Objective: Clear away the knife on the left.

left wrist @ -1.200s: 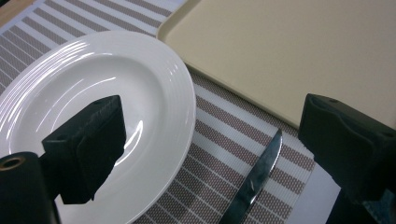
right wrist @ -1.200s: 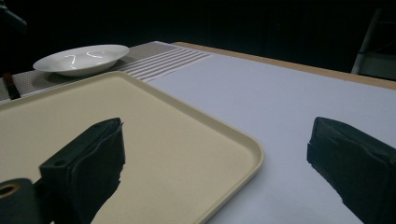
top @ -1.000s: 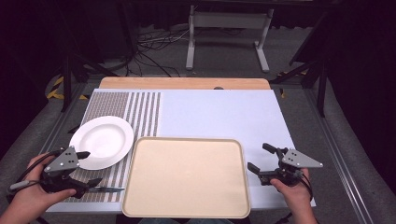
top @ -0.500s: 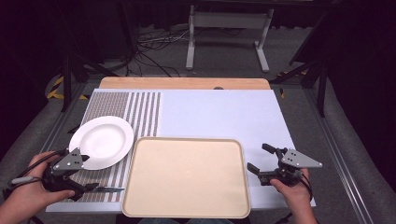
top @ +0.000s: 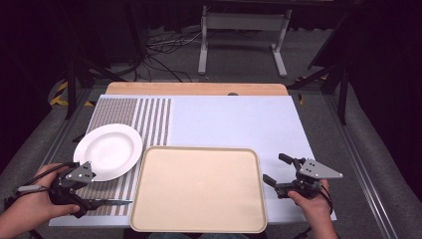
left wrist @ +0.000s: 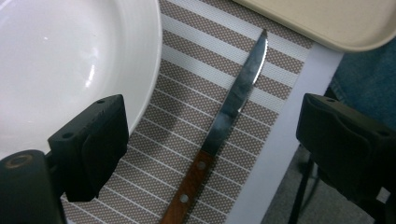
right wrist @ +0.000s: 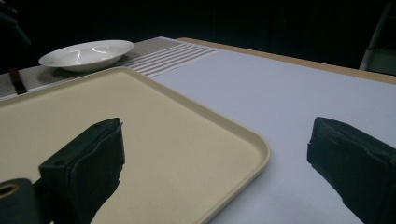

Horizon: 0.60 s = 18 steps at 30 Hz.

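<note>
A white plate (top: 108, 151) rests on a brown-and-white striped mat (top: 149, 119) at the left. In front of it, near the table's front edge, lies a knife (top: 107, 202) with a wooden handle, its blade pointing at a big empty beige tray (top: 199, 189). My left gripper (top: 82, 194) hangs open over the knife. In the left gripper view the knife (left wrist: 224, 116) lies flat between the spread jaws, untouched, with the plate (left wrist: 60, 60) to one side. My right gripper (top: 274, 169) is open and holds nothing, just right of the tray's (right wrist: 140, 126) edge.
A pale sheet (top: 234, 119) covers the table's middle and right, with a wooden strip (top: 199, 88) along the far edge. A metal stand (top: 244, 35) and cables lie on the dark floor beyond. The plate (right wrist: 88, 52) shows far off in the right gripper view.
My left hand and its gripper have drifted slightly toward the near edge of the table. The knife, plate, tray and right gripper have not moved.
</note>
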Tool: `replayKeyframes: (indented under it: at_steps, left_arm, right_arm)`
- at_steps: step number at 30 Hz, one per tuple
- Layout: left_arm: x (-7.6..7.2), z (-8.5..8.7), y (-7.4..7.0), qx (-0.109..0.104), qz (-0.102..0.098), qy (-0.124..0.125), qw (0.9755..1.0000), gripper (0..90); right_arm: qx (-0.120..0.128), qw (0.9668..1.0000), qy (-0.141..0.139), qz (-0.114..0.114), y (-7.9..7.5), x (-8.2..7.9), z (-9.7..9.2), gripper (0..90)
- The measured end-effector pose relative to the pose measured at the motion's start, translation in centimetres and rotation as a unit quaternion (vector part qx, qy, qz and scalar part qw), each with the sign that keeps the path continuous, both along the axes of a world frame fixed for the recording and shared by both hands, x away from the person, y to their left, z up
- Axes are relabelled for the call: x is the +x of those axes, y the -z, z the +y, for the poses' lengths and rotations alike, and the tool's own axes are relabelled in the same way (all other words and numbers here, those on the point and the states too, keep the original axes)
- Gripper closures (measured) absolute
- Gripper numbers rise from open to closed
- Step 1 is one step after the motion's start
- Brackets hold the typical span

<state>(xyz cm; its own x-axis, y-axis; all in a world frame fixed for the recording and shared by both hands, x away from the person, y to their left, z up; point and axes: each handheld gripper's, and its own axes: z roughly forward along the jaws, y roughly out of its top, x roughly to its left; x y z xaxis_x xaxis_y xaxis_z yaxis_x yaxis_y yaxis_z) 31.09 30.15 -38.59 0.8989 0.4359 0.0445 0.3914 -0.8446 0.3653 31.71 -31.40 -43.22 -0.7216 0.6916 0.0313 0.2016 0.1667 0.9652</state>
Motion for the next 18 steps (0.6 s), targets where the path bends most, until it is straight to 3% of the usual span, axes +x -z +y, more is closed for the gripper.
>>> replayKeyframes:
  at_steps: [14,18]
  left_arm:
    - [0.29,0.04,0.66,0.044,0.050,0.017,0.9976,13.1]
    - [0.48,0.20,0.92,0.043,0.061,0.014,0.9971,13.7]
  right_arm:
    - [0.001,1.0000,-0.004,0.001,0.06,0.04,0.03,4.6]
    - [0.000,1.0000,-0.004,0.002,0.08,0.04,0.06,4.3]
